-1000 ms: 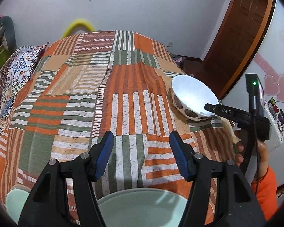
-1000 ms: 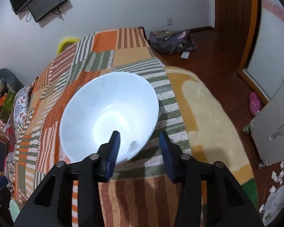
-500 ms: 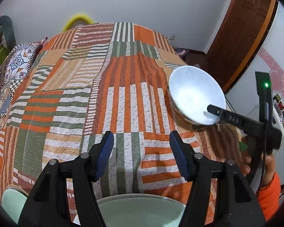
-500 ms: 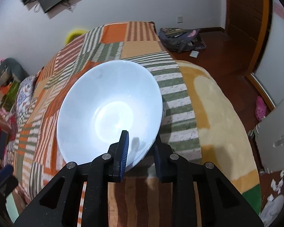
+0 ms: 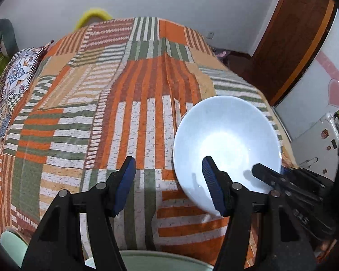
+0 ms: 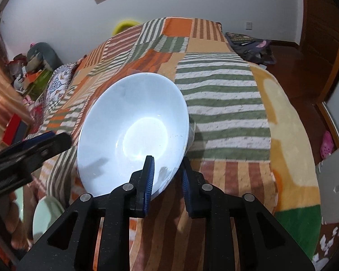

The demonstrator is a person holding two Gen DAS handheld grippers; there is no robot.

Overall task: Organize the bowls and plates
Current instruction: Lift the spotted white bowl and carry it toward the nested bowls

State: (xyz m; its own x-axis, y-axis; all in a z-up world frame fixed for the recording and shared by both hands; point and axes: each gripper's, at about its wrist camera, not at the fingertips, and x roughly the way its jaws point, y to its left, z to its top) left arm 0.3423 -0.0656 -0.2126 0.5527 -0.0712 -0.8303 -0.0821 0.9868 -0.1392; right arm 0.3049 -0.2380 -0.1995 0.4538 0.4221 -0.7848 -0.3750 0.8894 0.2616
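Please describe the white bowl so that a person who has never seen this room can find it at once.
Look at the bed with the orange, green and white striped blanket. Near its right front corner, the right tool is shut on the rim of a tilted white bowl. It is plain white, deep and held up, while the pale green dishes lie low at the near edge.

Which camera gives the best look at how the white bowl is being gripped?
The right wrist view: the right gripper pinches the white bowl by its near rim. The left wrist view shows the bowl's inside, its edge partly hidden by the left gripper.
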